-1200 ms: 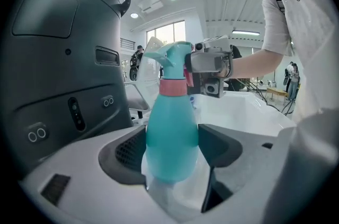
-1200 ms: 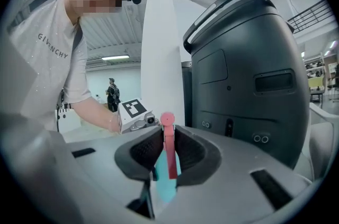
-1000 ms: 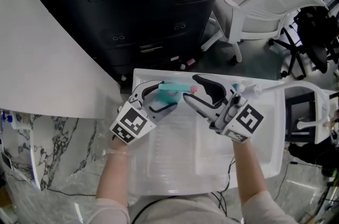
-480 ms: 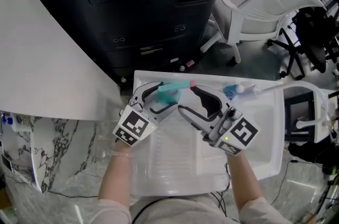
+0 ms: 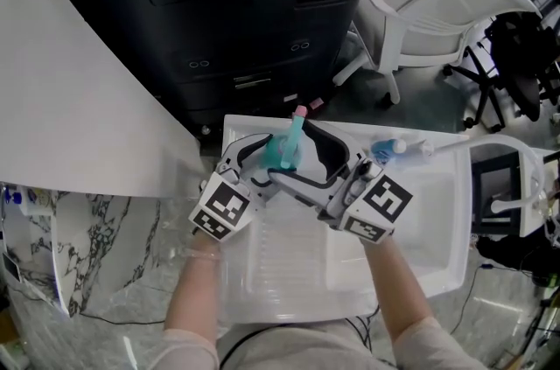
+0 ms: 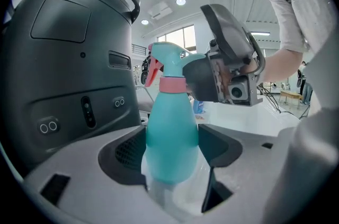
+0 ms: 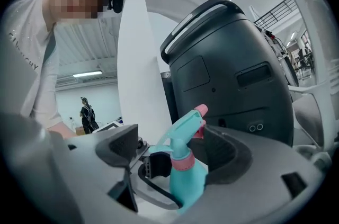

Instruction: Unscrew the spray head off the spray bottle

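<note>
The left gripper [image 6: 175, 150] clamps the body of the spray bottle [image 6: 170, 122], which stands upright at the centre of its view. The right gripper [image 7: 168, 151] has just been opening its jaws. They stand wide with the spray head [image 7: 183, 130] between them, ungripped, close by the right-hand pad and well clear of the left. It is the nearer tool for the twist.

my head cam looks steeply down on tray [image 5: 289, 272]; both gripper views sit close, facing each other along jaws; all three share spray bottle [image 5: 283, 153]

Black machine [image 5: 236, 10] close behind spray bottle [image 5: 284, 151]
</note>
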`<act>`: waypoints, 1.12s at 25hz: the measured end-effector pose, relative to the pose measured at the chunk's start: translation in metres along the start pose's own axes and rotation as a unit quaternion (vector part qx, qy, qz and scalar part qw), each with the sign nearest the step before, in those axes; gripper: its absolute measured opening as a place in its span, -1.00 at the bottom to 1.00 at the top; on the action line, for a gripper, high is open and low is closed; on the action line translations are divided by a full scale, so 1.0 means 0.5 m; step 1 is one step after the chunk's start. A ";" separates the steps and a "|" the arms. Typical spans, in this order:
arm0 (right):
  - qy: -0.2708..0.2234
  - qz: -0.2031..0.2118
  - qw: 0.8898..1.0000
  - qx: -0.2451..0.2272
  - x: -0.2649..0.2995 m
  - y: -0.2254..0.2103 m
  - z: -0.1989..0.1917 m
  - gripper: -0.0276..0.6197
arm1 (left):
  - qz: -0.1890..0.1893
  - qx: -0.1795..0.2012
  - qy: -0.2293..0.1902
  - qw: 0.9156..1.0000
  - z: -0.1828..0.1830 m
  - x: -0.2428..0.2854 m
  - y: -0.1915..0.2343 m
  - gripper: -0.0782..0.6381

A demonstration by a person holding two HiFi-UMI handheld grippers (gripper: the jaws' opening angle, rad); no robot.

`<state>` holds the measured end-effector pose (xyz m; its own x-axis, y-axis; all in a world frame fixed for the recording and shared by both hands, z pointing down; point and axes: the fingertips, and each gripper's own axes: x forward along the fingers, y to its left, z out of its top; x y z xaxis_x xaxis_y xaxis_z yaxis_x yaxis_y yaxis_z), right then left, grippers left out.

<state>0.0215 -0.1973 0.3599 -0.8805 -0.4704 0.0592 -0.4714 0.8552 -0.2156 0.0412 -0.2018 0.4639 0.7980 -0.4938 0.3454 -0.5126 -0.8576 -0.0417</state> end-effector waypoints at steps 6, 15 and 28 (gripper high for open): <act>0.044 -0.034 0.997 -0.061 0.003 -0.003 -0.015 -0.05 | 0.002 0.000 0.001 1.000 -0.001 -0.001 0.000 0.09; 0.067 -0.059 0.993 -0.073 -0.053 -0.014 -0.035 -0.26 | 0.002 -0.002 0.002 1.000 -0.003 -0.001 -0.001 0.09; 0.052 -0.125 0.989 -0.059 -0.077 -0.072 -0.027 -0.44 | -0.001 -0.005 -0.001 1.000 -0.004 -0.001 0.001 0.09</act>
<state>0.0718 -0.2071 0.3786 -0.7338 -0.6502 0.1968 -0.6717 0.7378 -0.0669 0.0399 -0.2016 0.4653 0.7997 -0.4920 0.3441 -0.5136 -0.8574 -0.0324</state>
